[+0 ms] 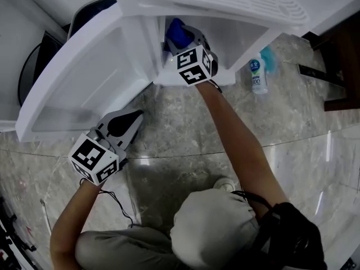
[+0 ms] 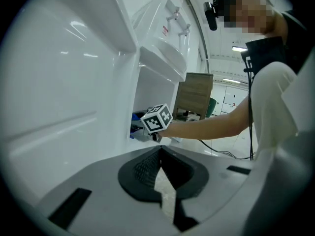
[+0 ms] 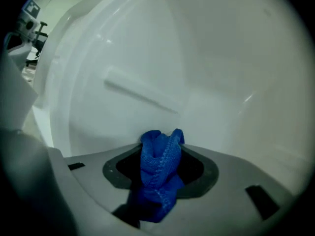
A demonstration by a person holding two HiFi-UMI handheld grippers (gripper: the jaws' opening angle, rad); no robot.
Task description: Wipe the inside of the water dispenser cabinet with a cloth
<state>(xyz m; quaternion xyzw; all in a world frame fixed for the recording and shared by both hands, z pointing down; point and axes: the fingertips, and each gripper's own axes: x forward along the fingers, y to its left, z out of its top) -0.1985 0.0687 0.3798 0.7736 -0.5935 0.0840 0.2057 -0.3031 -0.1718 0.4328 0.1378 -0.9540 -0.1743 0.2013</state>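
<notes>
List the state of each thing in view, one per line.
door, swung open.
cabinet, open.
cloth, bunched, clamped in the right tongs.
right tongs, shut on the cloth, inside the cabinet.
left tongs, shut, empty, outside by the door.
bottle, on the floor, outside the cabinet.

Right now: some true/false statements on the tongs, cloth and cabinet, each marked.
1. The right tongs grip a blue cloth. True.
2. The left tongs are open. False: shut, nothing between them.
3. The cabinet door is closed. False: it stands open.
4. A bottle is on the floor beside the cabinet. True.
5. The left tongs are inside the cabinet. False: they are outside, by the open door.
</notes>
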